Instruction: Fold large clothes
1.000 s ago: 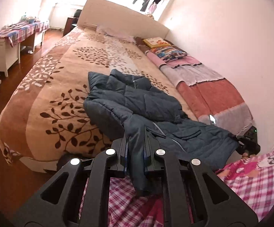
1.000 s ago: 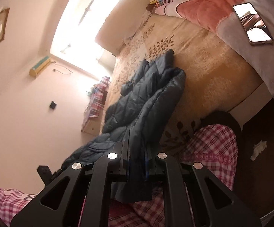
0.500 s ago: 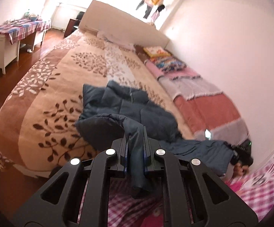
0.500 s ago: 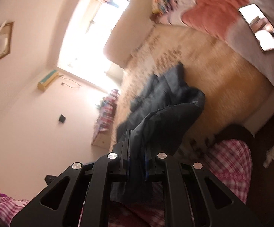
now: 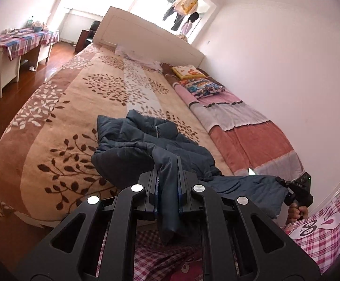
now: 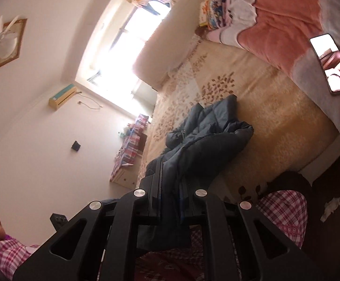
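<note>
The left gripper (image 5: 167,182) points slightly downward, its fingers (image 5: 152,187) nearly together, pinching dark fabric. The right gripper (image 6: 171,182), rolled sideways, is likewise clamped on fabric. In the left view, the hand (image 5: 295,213) gripping the right tool's handle shows, apparently bare, beside a checked sleeve (image 5: 322,231).

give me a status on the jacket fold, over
Left gripper and right gripper both clamped on jacket hem. Near edge lifted off the bed. Phone clear of the fold.
</note>
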The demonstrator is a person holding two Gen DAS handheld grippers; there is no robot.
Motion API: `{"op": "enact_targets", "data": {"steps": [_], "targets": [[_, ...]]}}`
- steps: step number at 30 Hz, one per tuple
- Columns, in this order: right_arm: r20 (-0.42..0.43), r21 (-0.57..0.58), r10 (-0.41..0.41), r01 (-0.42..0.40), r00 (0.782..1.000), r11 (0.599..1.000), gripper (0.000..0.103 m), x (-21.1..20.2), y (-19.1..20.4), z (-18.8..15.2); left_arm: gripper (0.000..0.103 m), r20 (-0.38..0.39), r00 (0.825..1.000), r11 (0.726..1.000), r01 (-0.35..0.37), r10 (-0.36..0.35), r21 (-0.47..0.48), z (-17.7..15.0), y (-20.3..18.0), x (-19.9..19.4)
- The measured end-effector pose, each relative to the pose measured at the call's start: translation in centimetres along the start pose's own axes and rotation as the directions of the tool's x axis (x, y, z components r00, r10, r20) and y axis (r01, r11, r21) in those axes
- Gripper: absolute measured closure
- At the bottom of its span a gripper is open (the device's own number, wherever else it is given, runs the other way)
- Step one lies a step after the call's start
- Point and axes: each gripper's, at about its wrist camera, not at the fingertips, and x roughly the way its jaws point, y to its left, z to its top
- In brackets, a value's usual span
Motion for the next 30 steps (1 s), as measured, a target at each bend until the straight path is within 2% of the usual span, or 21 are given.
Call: {"op": "enact_targets", "data": {"steps": [5, 9, 14, 17, 20, 23, 26, 30], "targets": [[0.002, -0.01, 0.033, -0.033, 0.999, 0.999, 0.091, 1.0, 0.6, 1.6, 0.092, 0.02, 1.0, 1.0, -0.003, 0.003, -0.029, 1.2, 0.5, 0.6], [0.01, 0.041, 0.074, -0.074, 0.997, 0.996, 0.091, 3.4, 0.3, 4.8, 0.092, 0.039, 0.999, 0.999, 0.004, -0.002, -0.051, 4.1, 1.3, 2.9], [-0.007, 0.047, 0.096, -0.096, 0.995, 0.994, 0.091, 8.6, 0.9, 9.9, 0.091, 0.039, 0.999, 0.999, -0.033, 0.033, 0.012, 8.7, 1.5, 7.4], [-0.028, 0.028, 0.084, -0.083, 0.996, 0.996, 0.091, 12.8, 1.4, 13.6, 0.091, 0.036, 0.998, 0.998, -0.054, 0.054, 0.013, 12.2, 2.2, 11.2], [-0.05, 0.057, 0.061, -0.059, 0.997, 0.997, 0.091, 18.6, 0.4, 17.8, 0.091, 0.026, 0.997, 0.997, -0.078, 0.078, -0.01, 15.4, 3.5, 15.7], [-0.07, 0.122, 0.029, -0.02, 0.997, 0.992, 0.091, 24.1, -1.7, 20.9, 0.091, -0.001, 0.994, 0.989, -0.109, 0.109, -0.097, 18.1, 5.9, 21.0], [-0.086, 0.225, -0.005, 0.025, 0.996, 0.974, 0.091, 29.4, -5.0, 23.2, 0.091, -0.045, 0.983, 0.966, -0.182, 0.177, -0.183, 20.2, 9.6, 27.4], [-0.125, 0.285, -0.078, 0.111, 0.989, 0.952, 0.091, 35.5, -9.0, 24.8, 0.091, -0.129, 0.967, 0.929, -0.247, 0.218, -0.277, 20.9, 14.4, 34.5]]}}
